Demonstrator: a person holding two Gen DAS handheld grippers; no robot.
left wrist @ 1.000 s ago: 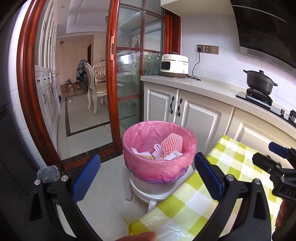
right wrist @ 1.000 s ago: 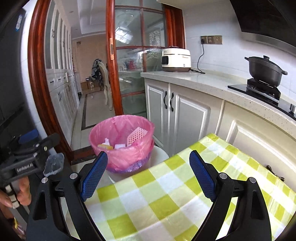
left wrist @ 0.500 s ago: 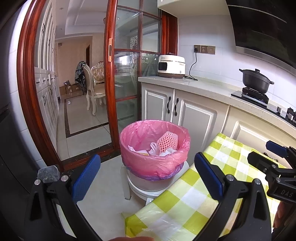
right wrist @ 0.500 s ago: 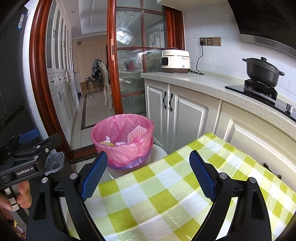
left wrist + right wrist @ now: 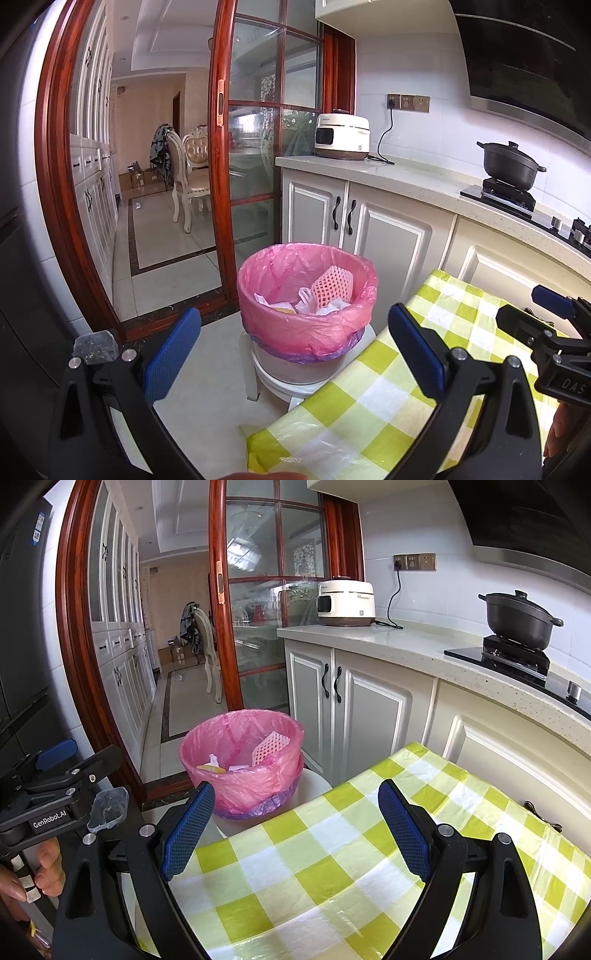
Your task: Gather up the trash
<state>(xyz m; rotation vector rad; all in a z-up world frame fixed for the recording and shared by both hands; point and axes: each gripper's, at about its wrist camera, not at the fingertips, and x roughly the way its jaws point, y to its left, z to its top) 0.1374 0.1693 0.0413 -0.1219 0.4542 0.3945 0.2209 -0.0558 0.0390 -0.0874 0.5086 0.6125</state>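
A bin with a pink bag liner (image 5: 306, 325) stands on a white stool (image 5: 295, 384) beyond the table's far left corner; it also shows in the right wrist view (image 5: 243, 771). Inside lie a pink foam fruit net (image 5: 332, 284), white paper scraps and a yellow piece. My left gripper (image 5: 291, 354) is open and empty, held back from the bin. My right gripper (image 5: 295, 830) is open and empty above the green-checked tablecloth (image 5: 332, 878). Each gripper shows at the edge of the other's view.
White cabinets and a counter (image 5: 406, 646) run along the right, with a rice cooker (image 5: 345, 600) and a black pot (image 5: 517, 620) on a stove. A red-framed glass sliding door (image 5: 221, 184) stands behind the bin. Tiled floor leads to a dining room with chairs.
Both grippers have drawn back and up from the bin, which now looks smaller and farther. More of the tablecloth shows under the right gripper. Both stay open and empty.
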